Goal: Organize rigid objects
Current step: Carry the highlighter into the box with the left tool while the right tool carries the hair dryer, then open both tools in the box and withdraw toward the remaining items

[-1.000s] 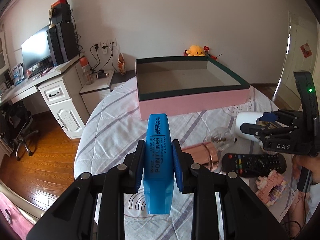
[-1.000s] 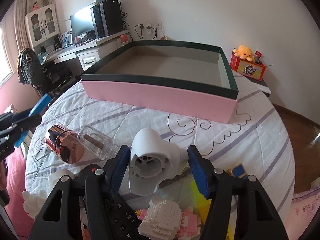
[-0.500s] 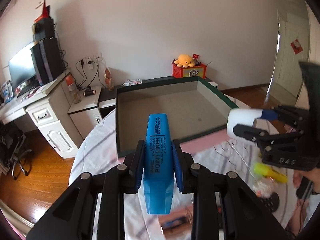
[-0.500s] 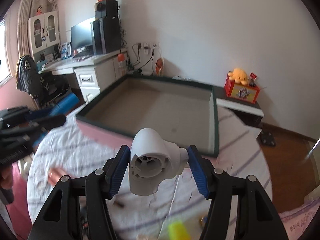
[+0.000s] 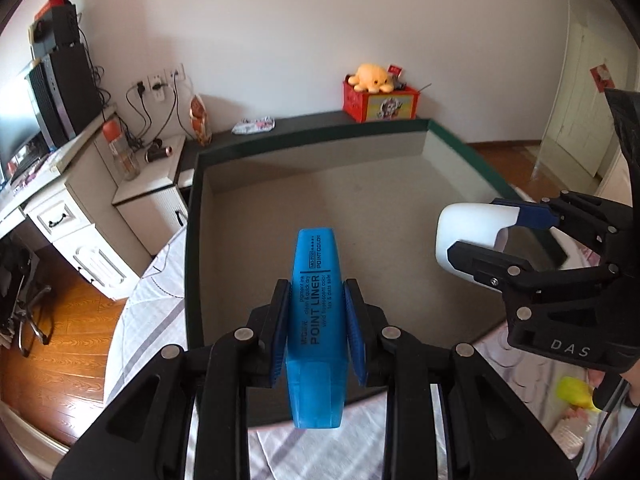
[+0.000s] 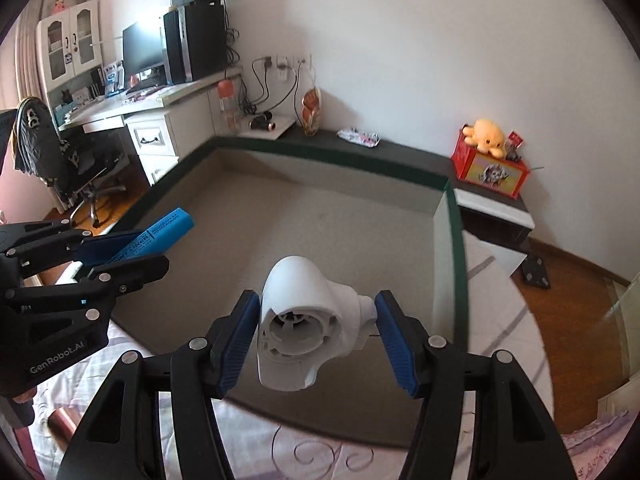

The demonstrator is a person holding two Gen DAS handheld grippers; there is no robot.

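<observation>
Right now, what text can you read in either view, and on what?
"POINT LINER", "POINTCOLOR": blue highlighter in the left gripper; its smaller print is too small to read.
"DAS": right gripper body.
"GenRobot.AI": left gripper body.
White plastic part: no text.

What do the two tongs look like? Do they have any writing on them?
Both tongs are black plastic linkages with silver rivets and ribbed blue pads. The left tongs say "GenRobot.AI" in white and show a tiny blue light. The right tongs say "DAS", and a black cable hangs under their handle.
</observation>
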